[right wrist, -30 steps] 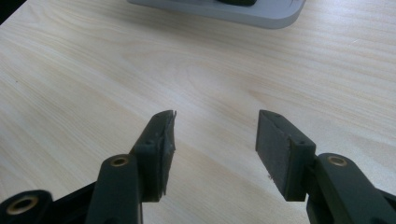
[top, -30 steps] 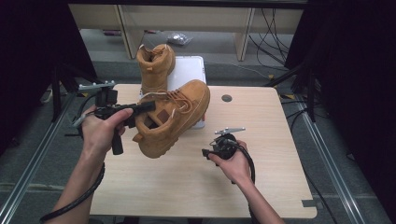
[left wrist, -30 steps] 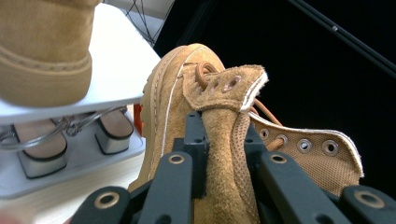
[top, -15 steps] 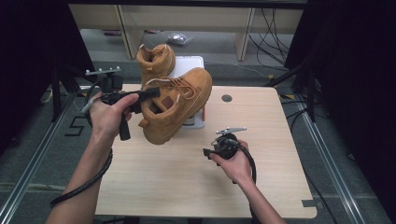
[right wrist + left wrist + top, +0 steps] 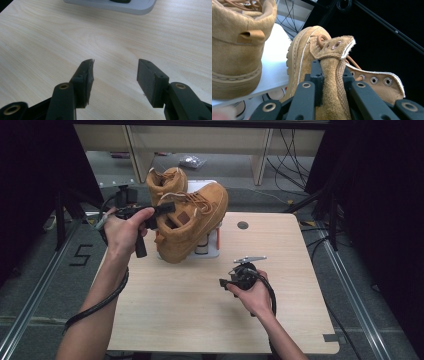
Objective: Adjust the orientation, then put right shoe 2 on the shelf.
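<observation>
My left gripper (image 5: 167, 210) is shut on the collar edge of a tan suede boot (image 5: 192, 222) and holds it tilted in the air over the table's far left part. In the left gripper view the pads (image 5: 317, 72) pinch that leather flap (image 5: 331, 75), with the boot's eyelets (image 5: 374, 80) to the right. A second tan boot (image 5: 165, 182) stands upright on a white stand (image 5: 212, 251) just behind; its heel (image 5: 237, 45) is close by on the left. My right gripper (image 5: 227, 282) is open low over the bare wood (image 5: 115, 62), with nothing between its fingers.
The light wooden table (image 5: 200, 310) has a small round hole (image 5: 243, 225) near its far edge. The stand's grey base (image 5: 112, 5) lies just beyond the right gripper. Cables and shelving legs (image 5: 260, 165) stand on the floor behind the table.
The left hand has lifted the held boot and carried it away from the person, toward the white stand and the other boot. The right hand has stayed in place.
</observation>
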`<state>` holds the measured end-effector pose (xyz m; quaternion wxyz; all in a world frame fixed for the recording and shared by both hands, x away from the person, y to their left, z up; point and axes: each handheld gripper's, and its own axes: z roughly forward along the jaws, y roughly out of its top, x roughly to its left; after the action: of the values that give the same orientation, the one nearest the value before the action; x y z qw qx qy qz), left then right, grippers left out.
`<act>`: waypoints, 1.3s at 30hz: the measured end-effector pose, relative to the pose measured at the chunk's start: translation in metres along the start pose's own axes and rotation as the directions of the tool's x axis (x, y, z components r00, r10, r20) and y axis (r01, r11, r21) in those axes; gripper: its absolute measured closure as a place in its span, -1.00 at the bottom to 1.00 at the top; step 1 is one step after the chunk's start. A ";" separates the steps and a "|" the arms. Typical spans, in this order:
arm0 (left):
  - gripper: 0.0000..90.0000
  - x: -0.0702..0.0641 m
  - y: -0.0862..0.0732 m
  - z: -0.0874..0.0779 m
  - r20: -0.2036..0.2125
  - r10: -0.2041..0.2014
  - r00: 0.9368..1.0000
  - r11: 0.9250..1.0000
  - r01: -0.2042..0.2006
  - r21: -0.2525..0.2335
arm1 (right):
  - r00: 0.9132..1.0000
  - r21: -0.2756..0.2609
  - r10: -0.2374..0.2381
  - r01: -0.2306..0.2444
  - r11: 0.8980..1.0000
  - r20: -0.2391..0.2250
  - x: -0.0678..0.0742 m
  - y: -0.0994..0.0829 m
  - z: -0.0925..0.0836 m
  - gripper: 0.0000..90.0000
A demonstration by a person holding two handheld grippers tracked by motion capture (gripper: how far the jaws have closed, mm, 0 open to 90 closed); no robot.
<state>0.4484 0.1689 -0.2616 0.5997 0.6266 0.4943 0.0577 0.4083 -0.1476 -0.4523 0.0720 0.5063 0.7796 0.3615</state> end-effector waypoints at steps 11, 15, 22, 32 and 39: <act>0.76 0.002 0.009 0.014 -0.026 -0.028 0.999 1.000 0.027 -0.012 | 1.000 -0.006 -0.024 0.024 1.000 0.009 -0.004 -0.001 -0.001 0.06; 0.76 0.001 0.014 0.020 -0.033 -0.038 0.999 0.999 0.037 -0.025 | 1.000 0.000 0.000 0.000 1.000 0.002 -0.002 0.000 -0.001 0.06; 0.76 0.001 0.019 0.032 -0.056 -0.054 0.997 0.998 0.052 -0.034 | 1.000 -0.005 -0.012 0.012 1.000 0.000 0.000 0.001 0.000 0.06; 0.75 0.002 0.018 0.051 -0.104 -0.066 0.992 0.997 0.062 -0.042 | 1.000 0.009 -0.013 0.013 1.000 -0.001 0.000 0.002 -0.001 0.06; 0.75 0.005 0.013 0.067 -0.148 -0.079 0.986 0.996 0.072 -0.052 | 1.000 0.011 -0.009 0.009 1.000 0.000 0.000 -0.001 0.002 0.05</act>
<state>0.5028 0.1279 -0.2721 0.5768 0.5873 0.5600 0.0935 0.4086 -0.1472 -0.4539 0.0706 0.5033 0.7838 0.3568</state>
